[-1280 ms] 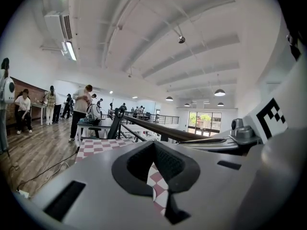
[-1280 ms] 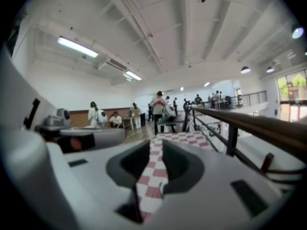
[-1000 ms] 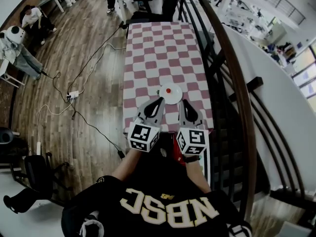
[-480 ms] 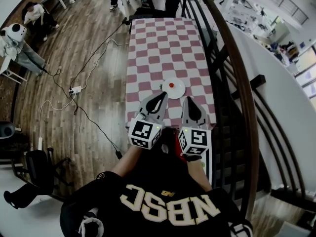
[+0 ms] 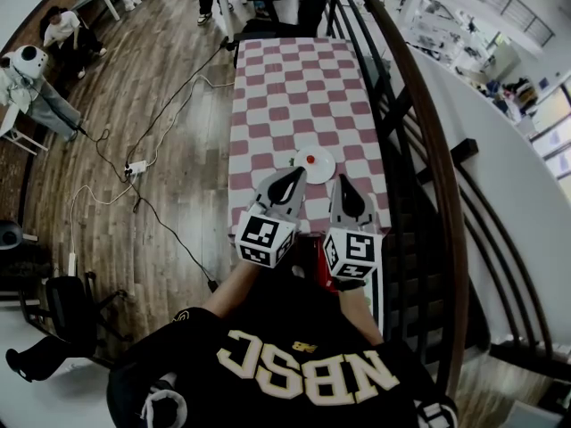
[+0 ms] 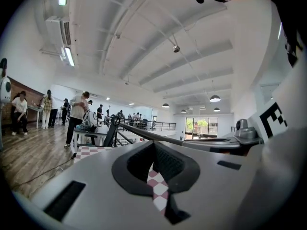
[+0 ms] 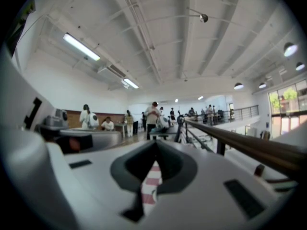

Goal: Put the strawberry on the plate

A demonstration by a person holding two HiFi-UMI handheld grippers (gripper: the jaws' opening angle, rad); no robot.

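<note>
Head view, round white plate (image 5: 324, 167), small red strawberry (image 5: 310, 160), checkered tablecloth (image 5: 294, 87)

The letters "NBSC" are seen, upside down in the head view, in pale block capitals across the person's black shirt (image 5: 308, 377); no other text can be read.
</note>
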